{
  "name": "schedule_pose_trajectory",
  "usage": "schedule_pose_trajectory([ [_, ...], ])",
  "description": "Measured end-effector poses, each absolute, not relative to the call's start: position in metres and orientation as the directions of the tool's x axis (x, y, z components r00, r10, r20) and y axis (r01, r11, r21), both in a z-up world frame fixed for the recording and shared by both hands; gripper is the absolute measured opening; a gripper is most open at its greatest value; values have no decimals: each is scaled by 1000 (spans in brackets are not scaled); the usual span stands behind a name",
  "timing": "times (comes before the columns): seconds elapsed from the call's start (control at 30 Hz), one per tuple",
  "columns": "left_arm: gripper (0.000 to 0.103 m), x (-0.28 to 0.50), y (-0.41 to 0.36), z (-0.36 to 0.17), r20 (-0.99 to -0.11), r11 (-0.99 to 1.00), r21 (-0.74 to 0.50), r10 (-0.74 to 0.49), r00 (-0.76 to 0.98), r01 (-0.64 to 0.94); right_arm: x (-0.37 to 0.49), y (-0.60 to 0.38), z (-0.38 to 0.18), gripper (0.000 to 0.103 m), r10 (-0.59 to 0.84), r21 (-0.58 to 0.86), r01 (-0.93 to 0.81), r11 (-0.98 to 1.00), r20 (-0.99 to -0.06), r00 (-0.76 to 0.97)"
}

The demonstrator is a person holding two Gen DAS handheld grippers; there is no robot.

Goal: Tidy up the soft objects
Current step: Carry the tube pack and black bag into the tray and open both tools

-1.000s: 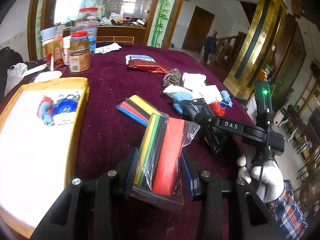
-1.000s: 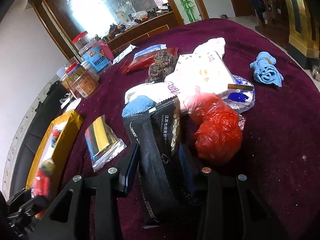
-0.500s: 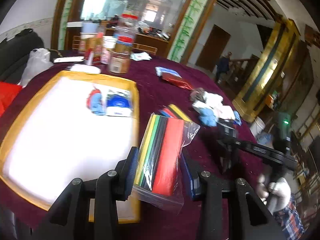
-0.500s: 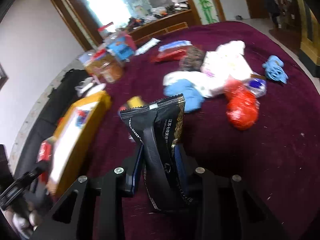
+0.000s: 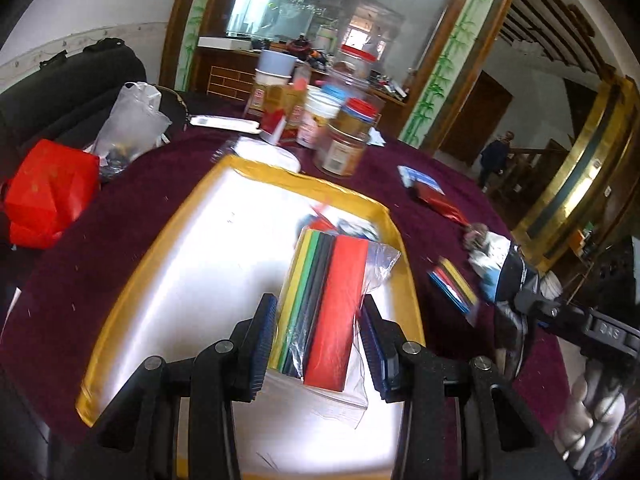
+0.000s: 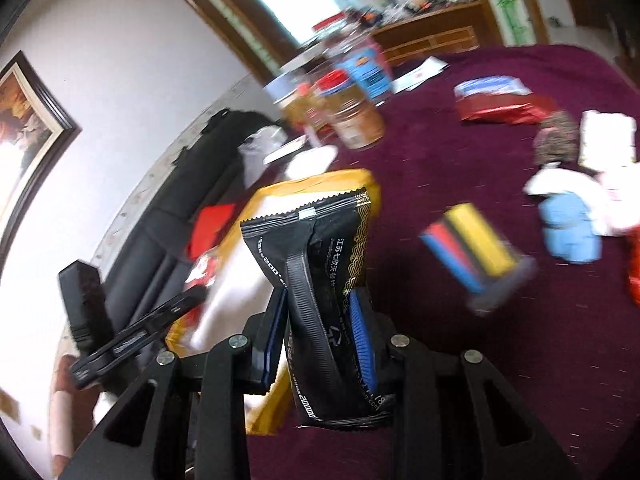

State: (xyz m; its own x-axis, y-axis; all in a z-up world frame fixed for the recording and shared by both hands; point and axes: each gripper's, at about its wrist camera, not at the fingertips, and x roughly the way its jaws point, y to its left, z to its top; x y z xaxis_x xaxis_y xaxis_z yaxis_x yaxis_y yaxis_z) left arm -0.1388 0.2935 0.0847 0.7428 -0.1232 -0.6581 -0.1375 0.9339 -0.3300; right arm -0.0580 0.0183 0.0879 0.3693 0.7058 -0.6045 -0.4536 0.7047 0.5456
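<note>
My left gripper (image 5: 318,340) is shut on a clear bag of coloured strips (image 5: 324,308), red, black, green and yellow, held over the white tray with a yellow rim (image 5: 132,304). My right gripper (image 6: 320,334) is shut on a black foil packet (image 6: 320,280), lifted near the tray's yellow rim (image 6: 320,180). A second bag of coloured strips (image 6: 474,250) lies on the maroon cloth (image 6: 440,168). Blurred small items (image 5: 344,226) lie at the tray's far corner. The right gripper shows at the right edge of the left wrist view, as black hardware (image 5: 560,316).
Jars and tubs (image 5: 340,128) stand beyond the tray. A red box (image 5: 48,192) and a clear plastic bag (image 5: 132,124) sit left of it. Soft cloths, a blue one (image 6: 568,228) and a white one (image 6: 560,182), and a red-and-blue packet (image 6: 496,100) lie on the cloth to the right.
Both grippers have swung left toward the tray. The left one now holds its bag over the tray; the right one has lifted the black packet off the cloth, away from the pile.
</note>
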Motion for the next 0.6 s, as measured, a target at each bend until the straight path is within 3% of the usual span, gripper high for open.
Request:
schedule_pose_trajectory([
  [0.33,43,-74,339,70,-723,912,-348,-115,681,-216,4,132,73,31,773,674,-399,622,-610,174],
  [0.6,44,-35,369,41,-774,863,-393,-124,621,-317,52,190,38,31,762,710,-288,643,-633,138],
])
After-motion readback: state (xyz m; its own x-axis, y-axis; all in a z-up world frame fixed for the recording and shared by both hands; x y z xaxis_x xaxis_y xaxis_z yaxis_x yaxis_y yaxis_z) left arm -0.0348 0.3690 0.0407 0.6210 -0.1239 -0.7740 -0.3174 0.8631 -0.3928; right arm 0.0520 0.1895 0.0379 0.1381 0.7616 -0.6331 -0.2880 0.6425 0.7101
